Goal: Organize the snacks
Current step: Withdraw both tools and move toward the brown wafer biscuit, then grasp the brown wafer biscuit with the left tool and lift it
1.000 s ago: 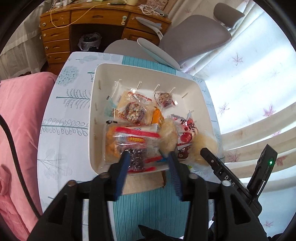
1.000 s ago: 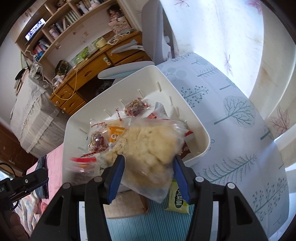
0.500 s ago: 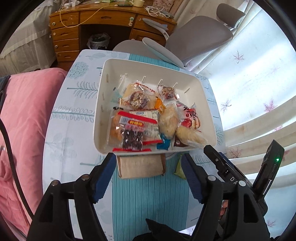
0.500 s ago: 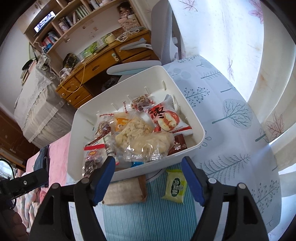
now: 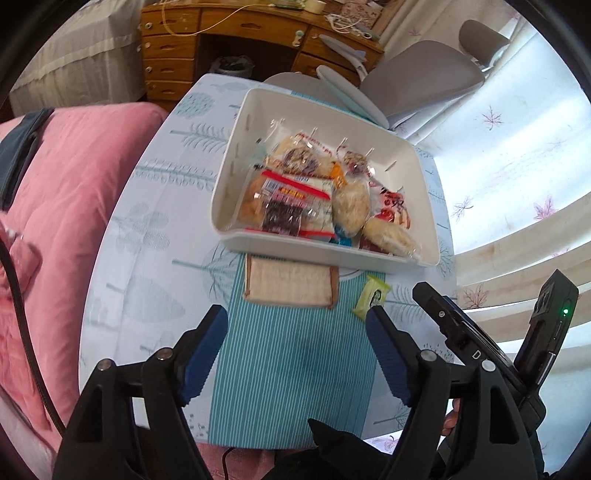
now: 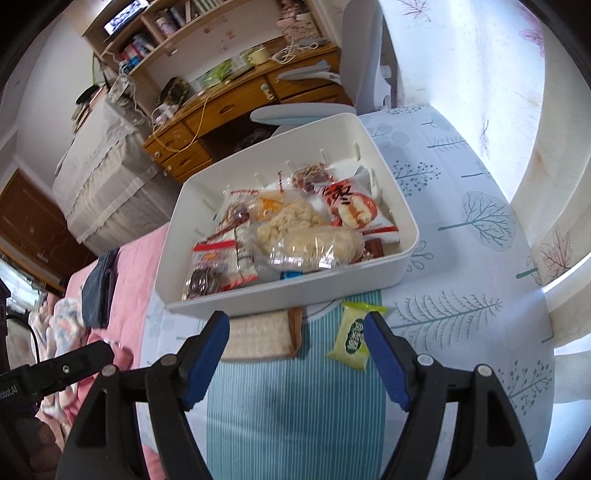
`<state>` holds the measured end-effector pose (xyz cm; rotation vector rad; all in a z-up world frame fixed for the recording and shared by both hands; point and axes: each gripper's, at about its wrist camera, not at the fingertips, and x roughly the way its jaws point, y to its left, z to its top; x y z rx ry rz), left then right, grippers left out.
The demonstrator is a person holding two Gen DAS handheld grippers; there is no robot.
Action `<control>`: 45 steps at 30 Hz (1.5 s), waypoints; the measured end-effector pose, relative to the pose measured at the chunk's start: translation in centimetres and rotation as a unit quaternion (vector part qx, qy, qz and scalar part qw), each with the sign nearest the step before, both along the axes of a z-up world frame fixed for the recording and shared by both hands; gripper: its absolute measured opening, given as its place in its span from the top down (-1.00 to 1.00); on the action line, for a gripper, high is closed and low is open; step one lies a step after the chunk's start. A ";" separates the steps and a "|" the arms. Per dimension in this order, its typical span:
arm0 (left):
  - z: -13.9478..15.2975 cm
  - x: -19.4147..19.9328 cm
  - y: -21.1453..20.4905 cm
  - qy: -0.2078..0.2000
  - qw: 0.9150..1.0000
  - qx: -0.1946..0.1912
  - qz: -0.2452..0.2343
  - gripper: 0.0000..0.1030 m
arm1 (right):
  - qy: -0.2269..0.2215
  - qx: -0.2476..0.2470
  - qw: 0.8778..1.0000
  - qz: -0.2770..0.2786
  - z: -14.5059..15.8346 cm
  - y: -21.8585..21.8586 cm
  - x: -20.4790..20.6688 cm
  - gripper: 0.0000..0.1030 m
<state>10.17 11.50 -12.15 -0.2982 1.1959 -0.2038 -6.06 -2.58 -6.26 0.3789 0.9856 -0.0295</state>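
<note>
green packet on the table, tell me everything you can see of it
The green packet is a small yellow-green sealed wrapper with crimped ends and a dark green round logo. It lies flat on the tablecloth, at the striped runner's edge, just outside the white bin and apart from it. The right gripper's open jaws hover near; contact cannot be told.

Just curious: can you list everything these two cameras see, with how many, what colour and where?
bin: one, white, on the table, full of wrapped snacks
red jujube packet: one, red and white, in the bin
green packet: one, yellow-green, on the runner outside the bin
woven mat: one, beige, partly under the bin
runner: one, teal striped, along the table
tablecloth: one, pale with trees
office chair: one, grey, behind the table
desk: one, wooden
bedding: pink, beside the table
left gripper: open, empty
right gripper: open, empty
</note>
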 end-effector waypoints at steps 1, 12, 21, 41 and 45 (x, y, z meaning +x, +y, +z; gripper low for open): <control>-0.2 -0.4 0.1 0.004 1.000 -0.001 0.005 -0.50 | 0.004 -0.001 1.000 0.005 -0.1 0.1 -0.2 -0.47; -3.5 -2.3 1.9 0.049 0.997 0.009 0.051 -0.67 | 0.053 -0.004 0.998 0.042 -2.5 0.8 -2.1 -0.48; -5.0 -1.2 0.1 0.030 0.998 0.047 -0.026 -0.67 | 0.097 0.008 0.995 0.008 -5.4 0.1 -2.7 -0.48; -10.2 1.9 -5.6 -0.091 0.933 0.147 -0.316 -0.67 | 0.128 0.040 0.975 -0.178 -10.5 -1.4 -2.4 -0.48; -11.3 1.6 -6.2 -0.113 0.916 0.156 -0.351 -0.67 | 0.125 0.031 0.972 -0.197 -11.1 -1.2 -2.0 -0.48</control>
